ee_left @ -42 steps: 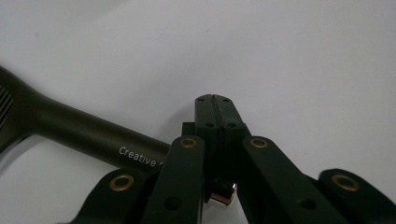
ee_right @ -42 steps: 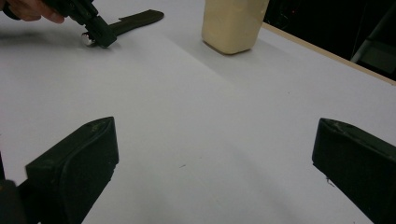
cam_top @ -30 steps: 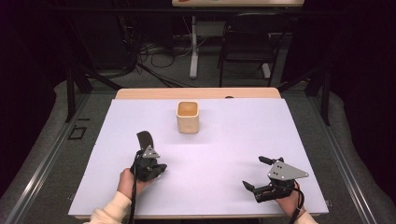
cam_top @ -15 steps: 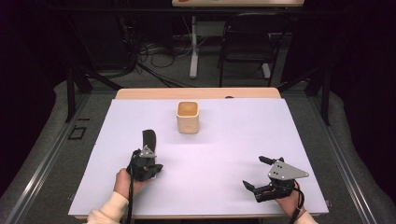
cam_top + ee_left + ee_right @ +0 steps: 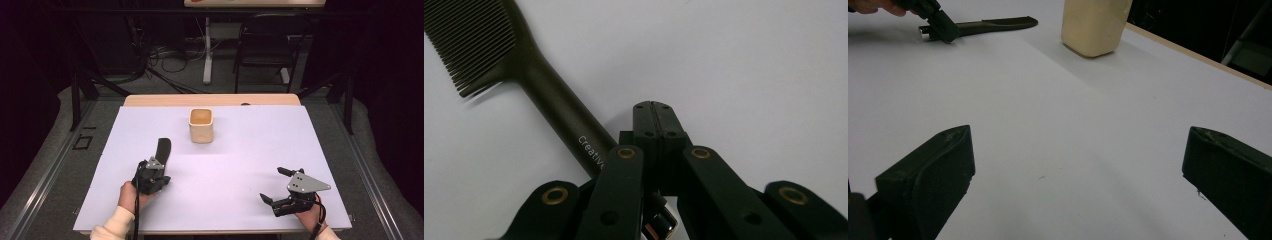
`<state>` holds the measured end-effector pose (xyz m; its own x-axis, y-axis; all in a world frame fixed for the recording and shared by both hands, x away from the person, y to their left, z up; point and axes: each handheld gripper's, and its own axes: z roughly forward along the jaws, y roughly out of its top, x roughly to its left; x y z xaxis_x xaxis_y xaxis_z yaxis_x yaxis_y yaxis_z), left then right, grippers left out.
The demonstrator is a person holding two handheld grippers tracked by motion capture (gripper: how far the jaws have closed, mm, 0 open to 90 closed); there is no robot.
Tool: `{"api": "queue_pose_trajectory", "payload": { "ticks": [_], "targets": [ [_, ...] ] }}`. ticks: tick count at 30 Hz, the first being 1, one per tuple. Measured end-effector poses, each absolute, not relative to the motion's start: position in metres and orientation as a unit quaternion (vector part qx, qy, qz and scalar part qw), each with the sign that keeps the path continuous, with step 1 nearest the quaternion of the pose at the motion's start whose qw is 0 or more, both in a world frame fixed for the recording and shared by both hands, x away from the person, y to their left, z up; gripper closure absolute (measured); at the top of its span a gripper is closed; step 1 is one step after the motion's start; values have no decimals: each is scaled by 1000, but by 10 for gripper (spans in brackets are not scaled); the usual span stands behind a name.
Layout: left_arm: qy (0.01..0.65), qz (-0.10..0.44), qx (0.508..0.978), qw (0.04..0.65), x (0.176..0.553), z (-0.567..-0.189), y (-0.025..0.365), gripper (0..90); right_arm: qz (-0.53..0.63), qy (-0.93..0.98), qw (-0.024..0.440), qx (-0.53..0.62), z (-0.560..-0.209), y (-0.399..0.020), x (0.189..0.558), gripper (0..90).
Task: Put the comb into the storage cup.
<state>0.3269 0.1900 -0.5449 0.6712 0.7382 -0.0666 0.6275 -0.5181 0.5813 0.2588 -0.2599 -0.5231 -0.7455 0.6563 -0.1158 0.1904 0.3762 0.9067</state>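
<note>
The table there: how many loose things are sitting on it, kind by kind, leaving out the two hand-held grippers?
Black comb: 1
Cream square cup: 1
Total: 2

The light fell from above onto the table (image 5: pixel 225 170), so its pale surface looked bright and even, while the room behind it stayed very dark. The high view was a little soft and grainy. The beige cup (image 5: pixel 201 125) threw only a faint, short shadow. In the left gripper view the comb (image 5: pixel 514 70) was sharp and had a thin shadow under its teeth, but the near black parts were blurred. In the right gripper view the close jaws were out of focus and the table showed a soft grey gradient.
</note>
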Motion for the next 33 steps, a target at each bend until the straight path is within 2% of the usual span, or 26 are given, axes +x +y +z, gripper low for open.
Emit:
{"api": "queue_pose_trajectory", "payload": {
  "ticks": [33],
  "targets": [
    [419, 115, 854, 285, 331, -546, 214, 900, 491, 795, 237, 267, -523, -260, 259, 1]
  ]
}}
